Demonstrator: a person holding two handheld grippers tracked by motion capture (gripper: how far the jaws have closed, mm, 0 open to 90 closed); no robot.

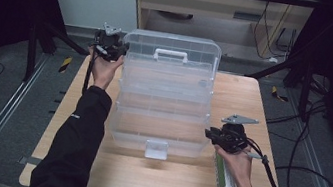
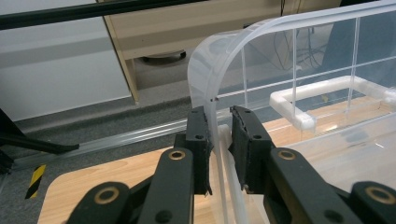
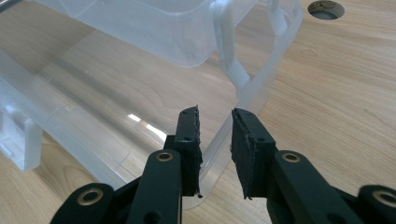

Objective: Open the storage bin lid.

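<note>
Clearly the biggest thing is the wooden table (image 1: 274,105), and on it stands a clear plastic storage box (image 1: 162,123) with its lid (image 1: 170,53) swung up at the far side. The box lies between the two grippers, right of the left one and left of the right one. On the lid there is a white carry handle (image 1: 171,55), and on the near wall of the box a white latch (image 1: 156,149).

The left gripper (image 2: 219,135) is at the far left corner of the lid. Its jaws stand on both sides of the curved lid edge and are clenched on it; the plastic passes between the two pads.

The right gripper (image 3: 215,140) is at the near right corner of the box. Its jaws stand apart, released, with the box rim just in front of them.

Under the right hand (image 1: 239,166), on the table, lies a small green and white carton (image 1: 222,181).
</note>
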